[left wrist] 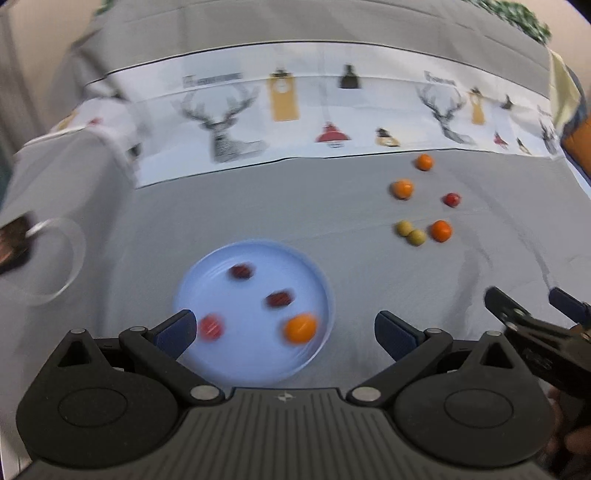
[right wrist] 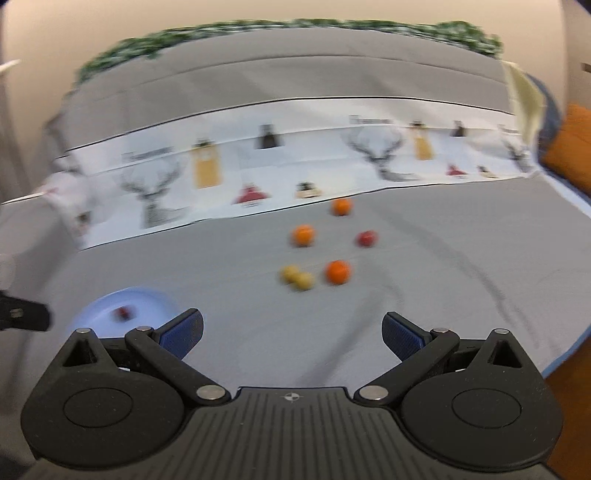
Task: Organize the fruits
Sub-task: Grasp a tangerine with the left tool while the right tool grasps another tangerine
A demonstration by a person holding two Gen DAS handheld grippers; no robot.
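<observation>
A light blue plate [left wrist: 221, 354] lies on the grey cloth and holds three red fruits and an orange fruit [left wrist: 301, 328]. My left gripper [left wrist: 284, 332] is open and empty just above the plate's near side. Loose fruits lie to the right: three orange ones [left wrist: 440, 230], a red one [left wrist: 451, 199] and two yellow-green ones [left wrist: 410, 232]. My right gripper [right wrist: 291, 332] is open and empty over bare cloth, short of that group [right wrist: 337, 272]. The plate [right wrist: 147, 299] shows at its left. The right gripper also shows in the left wrist view [left wrist: 528, 306].
A clear glass [left wrist: 48, 254] lies at the left of the plate. A white runner with deer prints [left wrist: 295, 122] crosses the table behind the fruits. The table's right edge [right wrist: 569, 350] drops off near the right gripper. Green foliage [right wrist: 258, 33] lines the far side.
</observation>
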